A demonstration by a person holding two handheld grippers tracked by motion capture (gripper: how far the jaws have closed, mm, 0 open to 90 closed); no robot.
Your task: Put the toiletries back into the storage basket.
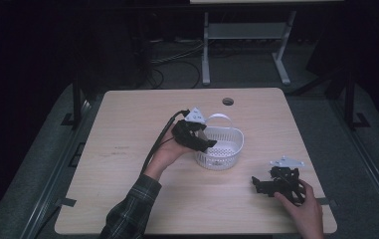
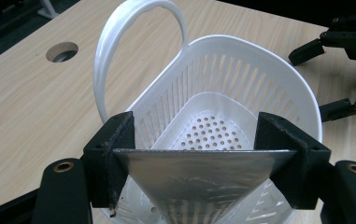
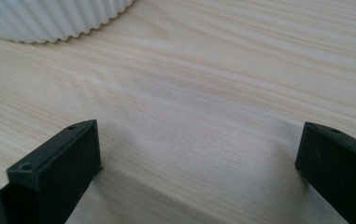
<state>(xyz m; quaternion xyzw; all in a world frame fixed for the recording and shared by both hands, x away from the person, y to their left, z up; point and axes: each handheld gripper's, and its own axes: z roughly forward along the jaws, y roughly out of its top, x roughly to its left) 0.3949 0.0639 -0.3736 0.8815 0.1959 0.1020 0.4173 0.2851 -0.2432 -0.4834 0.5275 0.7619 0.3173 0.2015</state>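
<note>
Left gripper [image 2: 199, 154] is clamped on a metal sheet [image 2: 199, 177] over the basket [image 1: 224, 149]; right gripper [image 1: 276, 185] sits near-right on the table [image 1: 127, 149], jaws apart.

basket [image 2: 241, 88]: near rim and lower floor hidden behind grey metal sheet [image 2: 199, 179] held in left tool [image 2: 203, 154] | sheet: lower tip cut off by frame bottom | basket in right gripper view: just a ribbed wall sliver [image 3: 49, 18], cut off at top edge, blurred | right tool [image 1: 257, 183]: tips too small to judge in high view
</note>
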